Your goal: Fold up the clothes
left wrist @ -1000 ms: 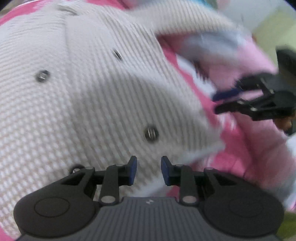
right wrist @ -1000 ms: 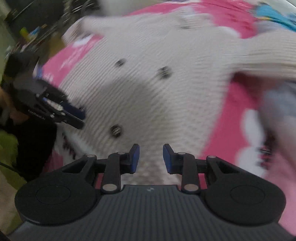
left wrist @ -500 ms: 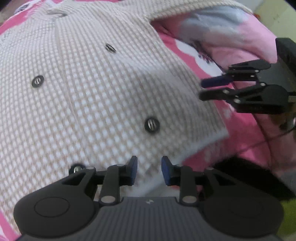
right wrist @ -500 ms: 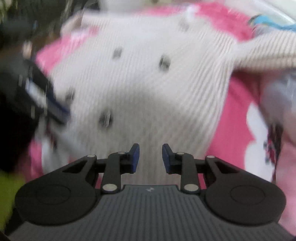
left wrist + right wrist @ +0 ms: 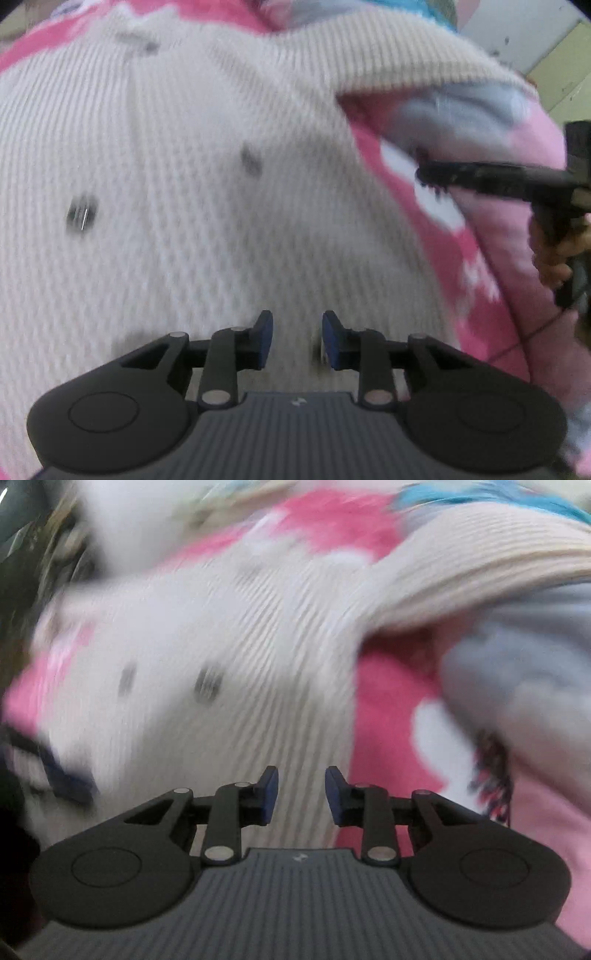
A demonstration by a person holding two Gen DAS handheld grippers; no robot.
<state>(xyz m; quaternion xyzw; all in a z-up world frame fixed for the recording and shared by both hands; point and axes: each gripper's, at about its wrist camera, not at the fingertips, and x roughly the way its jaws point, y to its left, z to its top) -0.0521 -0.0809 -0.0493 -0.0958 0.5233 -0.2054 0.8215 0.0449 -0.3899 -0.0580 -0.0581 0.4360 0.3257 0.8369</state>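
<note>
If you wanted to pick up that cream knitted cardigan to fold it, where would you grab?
Probably the sleeve of the cardigan, approached from its free lower edge: it stretches off the flat body, over the pink blanket, so the edge looks easy to pinch between the jaws.

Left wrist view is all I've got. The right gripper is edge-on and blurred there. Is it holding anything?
Observer: No. Its own view shows the right gripper open. The jaws have just eased wider, with nothing between them.
Operator: What's ahead of it?
Observer: The cream buttoned cardigan. Its side edge runs past the right finger, with pink blanket beyond.
Operator: Anything further right?
Observer: A dark striped fringe, blurred, on the blanket.
</note>
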